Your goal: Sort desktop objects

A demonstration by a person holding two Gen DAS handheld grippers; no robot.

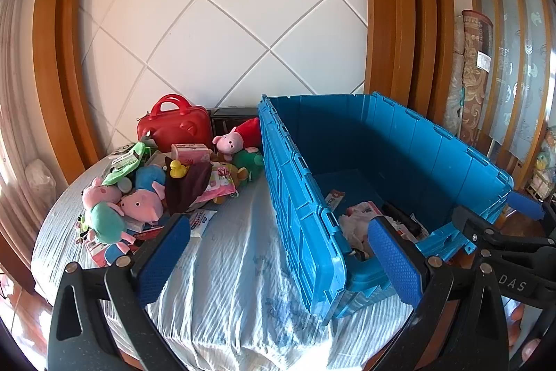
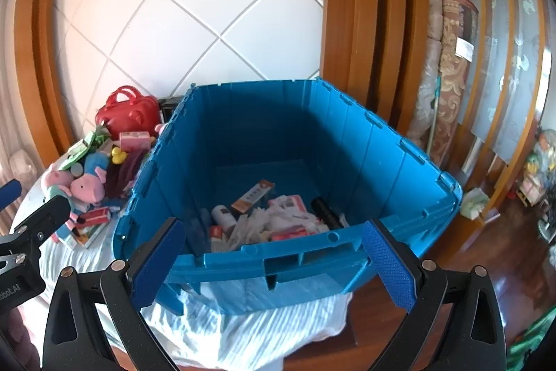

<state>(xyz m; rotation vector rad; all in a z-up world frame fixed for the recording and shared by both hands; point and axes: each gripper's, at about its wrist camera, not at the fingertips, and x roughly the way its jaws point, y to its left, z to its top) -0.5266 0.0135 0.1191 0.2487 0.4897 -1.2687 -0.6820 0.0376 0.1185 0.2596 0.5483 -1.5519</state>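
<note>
A big blue crate (image 1: 299,197) (image 2: 382,155) stands on the round table with its lid open; inside lie packets, tissues and a black item (image 2: 278,214). A pile of toys sits at the far left: pink pig plushes (image 1: 142,204), a yellow duck (image 1: 178,168), a red case (image 1: 172,124), small boxes. My left gripper (image 1: 278,259) is open and empty over the cloth, in front of the crate's near left corner. My right gripper (image 2: 274,259) is open and empty at the crate's near wall; it also shows in the left wrist view (image 1: 504,232).
A white-blue striped cloth (image 1: 226,284) covers the table and hangs over its front edge. Rolled carpets (image 2: 448,75) lean against the wall to the right of the crate. Wooden floor (image 2: 486,266) lies to the right.
</note>
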